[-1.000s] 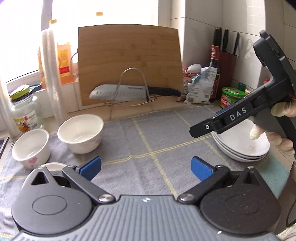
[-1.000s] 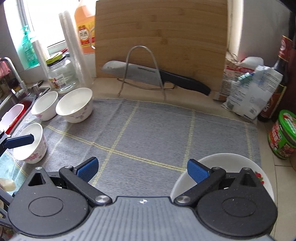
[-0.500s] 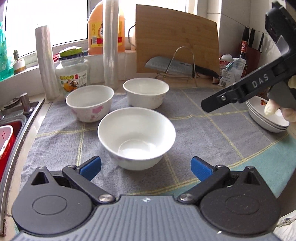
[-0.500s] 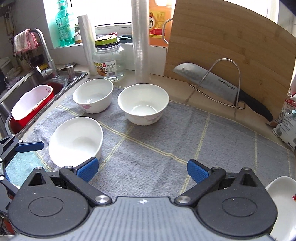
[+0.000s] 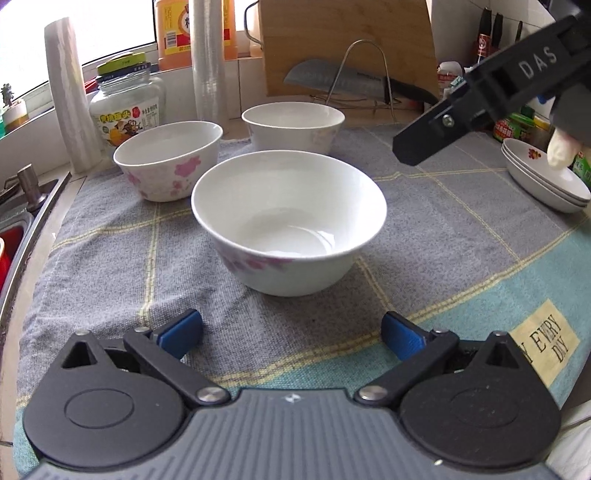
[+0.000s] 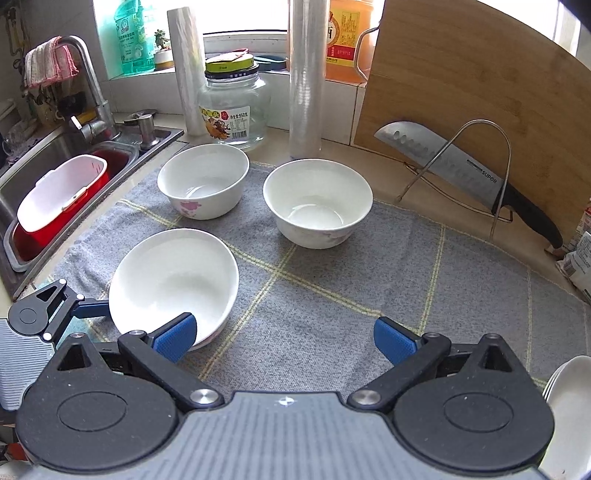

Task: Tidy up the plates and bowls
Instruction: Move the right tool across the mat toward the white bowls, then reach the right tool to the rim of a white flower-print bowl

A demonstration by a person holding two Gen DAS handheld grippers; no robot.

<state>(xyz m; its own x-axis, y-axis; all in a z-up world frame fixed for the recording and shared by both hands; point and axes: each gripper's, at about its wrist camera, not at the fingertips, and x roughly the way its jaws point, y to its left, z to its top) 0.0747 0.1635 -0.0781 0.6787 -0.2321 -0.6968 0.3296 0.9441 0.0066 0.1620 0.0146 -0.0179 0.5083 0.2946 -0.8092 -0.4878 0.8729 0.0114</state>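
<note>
Three white bowls stand upright on the grey checked cloth [image 5: 443,229]: nearest bowl [image 5: 289,221] central, two more [image 5: 168,158] [image 5: 293,123] behind it. Stacked plates [image 5: 546,181] sit at the cloth's right edge. Left gripper [image 5: 291,332] faces the nearest bowl, jaws wide, empty. Right gripper [image 6: 284,338] hovers alongside, jaws likewise apart, empty.

Bright daylight from the blown-out window [image 6: 236,14], soft shadows, strong fisheye bending at edges, sharp focus
</note>
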